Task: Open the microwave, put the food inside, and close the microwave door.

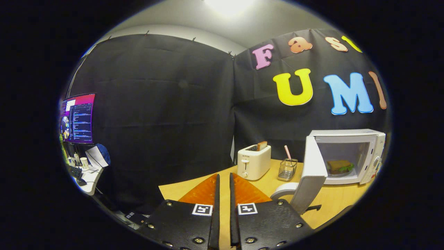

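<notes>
Surfaces and materials
Glossy white plastic microwave [360, 139] and toaster [254, 162]; matt wooden counter [333, 198]; wire metal basket [287, 169]; ridged orange fingers [204, 191].

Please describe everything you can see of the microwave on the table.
The microwave is a small white box, seemingly plastic, standing upright on the wooden table, beyond the nearly closed gripper fingers and beside a wire basket. Its door is swung wide open. Inside, a sandwich lies on a plate. Knobs sit on its front panel beside the cavity.
</notes>
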`<state>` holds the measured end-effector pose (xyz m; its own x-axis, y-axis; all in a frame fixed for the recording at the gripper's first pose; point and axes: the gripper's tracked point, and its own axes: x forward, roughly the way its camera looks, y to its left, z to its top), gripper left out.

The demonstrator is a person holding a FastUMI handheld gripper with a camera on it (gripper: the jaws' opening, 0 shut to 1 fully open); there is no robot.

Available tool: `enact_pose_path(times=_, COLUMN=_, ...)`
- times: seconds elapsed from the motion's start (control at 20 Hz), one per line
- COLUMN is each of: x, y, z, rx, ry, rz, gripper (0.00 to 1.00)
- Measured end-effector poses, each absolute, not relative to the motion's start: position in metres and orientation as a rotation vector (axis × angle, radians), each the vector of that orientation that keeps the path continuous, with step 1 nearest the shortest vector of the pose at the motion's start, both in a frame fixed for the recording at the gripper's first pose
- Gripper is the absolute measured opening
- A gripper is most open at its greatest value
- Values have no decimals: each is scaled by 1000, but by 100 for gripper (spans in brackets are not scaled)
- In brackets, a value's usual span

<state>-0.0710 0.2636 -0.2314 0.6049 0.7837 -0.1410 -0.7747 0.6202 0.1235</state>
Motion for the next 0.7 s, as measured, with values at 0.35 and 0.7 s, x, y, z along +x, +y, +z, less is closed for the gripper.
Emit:
enact_pose_path(times=0.35, x=-42, y=248, z=-284, rx=-46, ry=190, rz=778, gripper=2)
enact_pose_path(times=0.7, x=-27, y=202, z=-287, rx=-24, ry=212, rz=699, gripper=1)
